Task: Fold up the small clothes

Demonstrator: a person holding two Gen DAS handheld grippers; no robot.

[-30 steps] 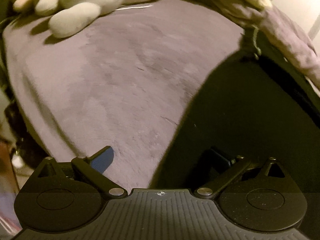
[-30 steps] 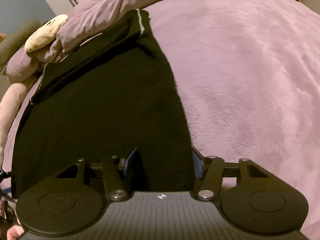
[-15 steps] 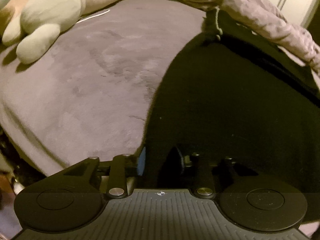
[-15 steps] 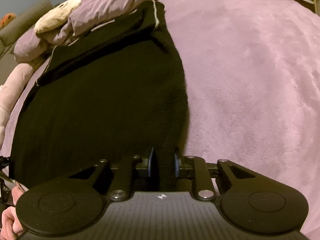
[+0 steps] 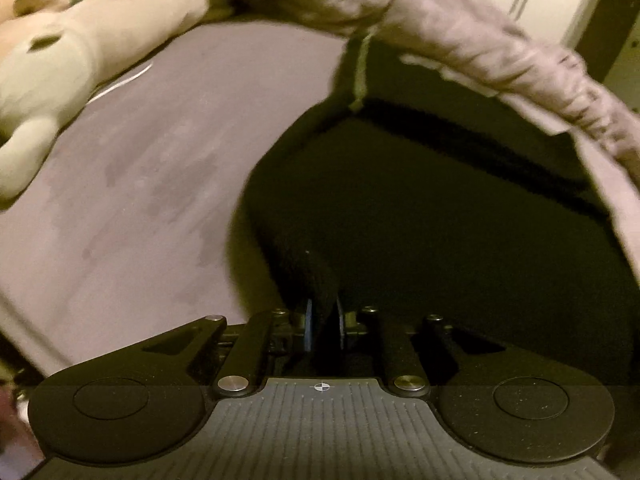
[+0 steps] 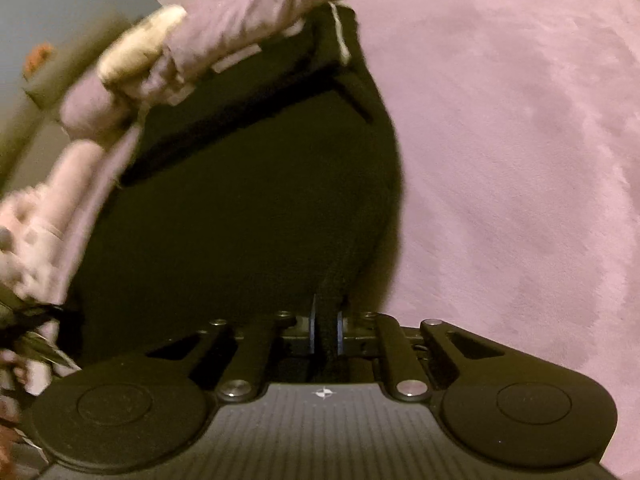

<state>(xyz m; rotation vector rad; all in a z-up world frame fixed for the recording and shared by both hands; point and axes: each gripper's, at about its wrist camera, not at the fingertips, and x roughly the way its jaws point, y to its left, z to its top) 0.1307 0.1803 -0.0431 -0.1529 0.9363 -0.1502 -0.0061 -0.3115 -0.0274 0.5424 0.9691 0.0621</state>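
**Both grippers pinch the near edge of a black garment on a purple bed**

A black garment [image 5: 440, 240] lies spread on a purple blanket [image 5: 140, 200], directly ahead of both grippers. Its near edge is gathered into two raised ridges of cloth, one running into each tool.

The left gripper [image 5: 323, 324] has just closed its jaws; the blue pads now press a fold of the black cloth from either side, near the garment's left edge. The cloth rises in a thick ridge from the pads and spreads out ahead and to the right.

The right gripper [image 6: 327, 334] has likewise just narrowed its jaws onto the cloth. A dark strip of the garment stands between its blue pads, near the garment's right edge, and the fabric widens ahead and to the left.

At the garment's far end a pale stripe [image 6: 342, 36] runs along a band. A crumpled lilac sheet [image 6: 248, 12] drapes over that far end. A cream plush toy [image 5: 60, 68] lies ahead and to the left of the left gripper, on the blanket. Both views are blurred.
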